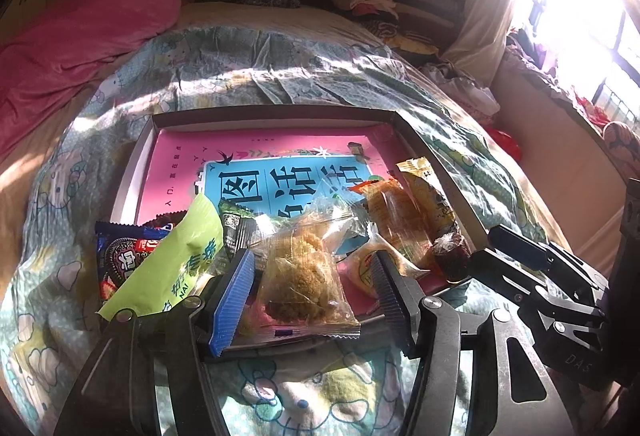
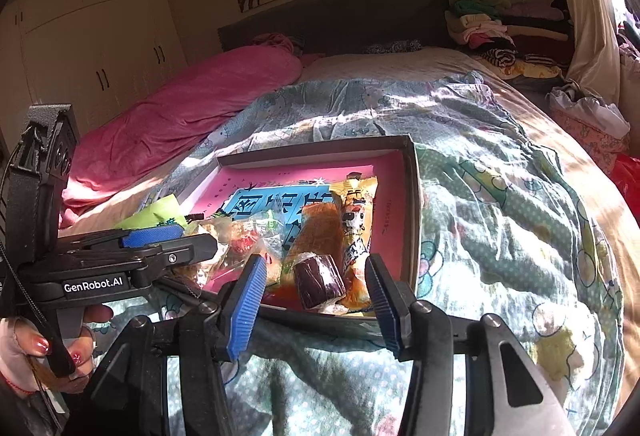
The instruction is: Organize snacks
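Both grippers, left gripper (image 1: 314,290) and right gripper (image 2: 316,298), hover with fingers parted, holding nothing. Snacks lie sorted in the tray (image 2: 414,204). Next likely calls for picking the green packet (image 1: 172,256).

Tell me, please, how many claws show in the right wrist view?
2. The left claw enters from the left edge, over the box; the right claw rises from the bottom edge. None seems hidden.
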Demonstrator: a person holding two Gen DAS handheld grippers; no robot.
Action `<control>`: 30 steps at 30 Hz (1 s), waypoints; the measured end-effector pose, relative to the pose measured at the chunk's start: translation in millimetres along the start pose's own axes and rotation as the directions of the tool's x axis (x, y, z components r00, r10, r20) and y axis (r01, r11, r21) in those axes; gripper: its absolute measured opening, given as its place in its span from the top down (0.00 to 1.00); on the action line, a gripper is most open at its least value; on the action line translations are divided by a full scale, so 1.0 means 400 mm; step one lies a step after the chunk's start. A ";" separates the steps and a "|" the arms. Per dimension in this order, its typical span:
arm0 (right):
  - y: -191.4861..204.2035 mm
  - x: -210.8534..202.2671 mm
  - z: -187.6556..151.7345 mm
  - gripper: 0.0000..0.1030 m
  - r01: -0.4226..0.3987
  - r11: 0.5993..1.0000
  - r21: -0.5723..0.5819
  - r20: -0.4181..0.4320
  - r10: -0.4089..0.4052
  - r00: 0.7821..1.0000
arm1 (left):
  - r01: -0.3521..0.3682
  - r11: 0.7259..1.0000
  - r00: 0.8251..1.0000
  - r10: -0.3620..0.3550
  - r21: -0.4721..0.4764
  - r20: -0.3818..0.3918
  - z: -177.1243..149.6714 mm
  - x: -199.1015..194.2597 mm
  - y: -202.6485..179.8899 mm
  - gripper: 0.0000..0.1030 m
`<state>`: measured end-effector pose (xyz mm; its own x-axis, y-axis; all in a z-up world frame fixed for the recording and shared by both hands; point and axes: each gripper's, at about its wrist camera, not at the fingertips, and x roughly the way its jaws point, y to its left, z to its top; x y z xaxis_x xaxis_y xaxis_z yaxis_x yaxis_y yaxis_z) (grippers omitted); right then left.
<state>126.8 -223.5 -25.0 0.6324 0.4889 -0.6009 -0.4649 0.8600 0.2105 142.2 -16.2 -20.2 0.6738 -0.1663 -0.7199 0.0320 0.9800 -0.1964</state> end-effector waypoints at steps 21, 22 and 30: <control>0.100 -0.117 -0.091 0.16 0.102 0.993 0.066 -0.094 -0.096 0.991 | -0.139 0.987 0.980 0.124 -0.086 -0.154 -0.195 -0.135 0.024 0.27; 0.104 -0.117 -0.098 0.15 0.111 0.992 0.057 -0.106 -0.104 0.989 | -0.142 0.987 0.978 0.128 -0.077 -0.163 -0.204 -0.136 0.020 0.27; 0.137 -0.172 -0.112 0.12 0.125 0.992 0.026 -0.066 -0.123 0.990 | -0.149 0.987 0.981 0.140 -0.054 -0.136 -0.213 -0.167 0.005 0.27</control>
<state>30.1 -216.3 -6.7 0.6426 0.3690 -0.6715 -0.3662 0.9177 0.1540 34.5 -12.3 -29.3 0.5646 -0.0406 -0.8243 -0.1085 0.9865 -0.1229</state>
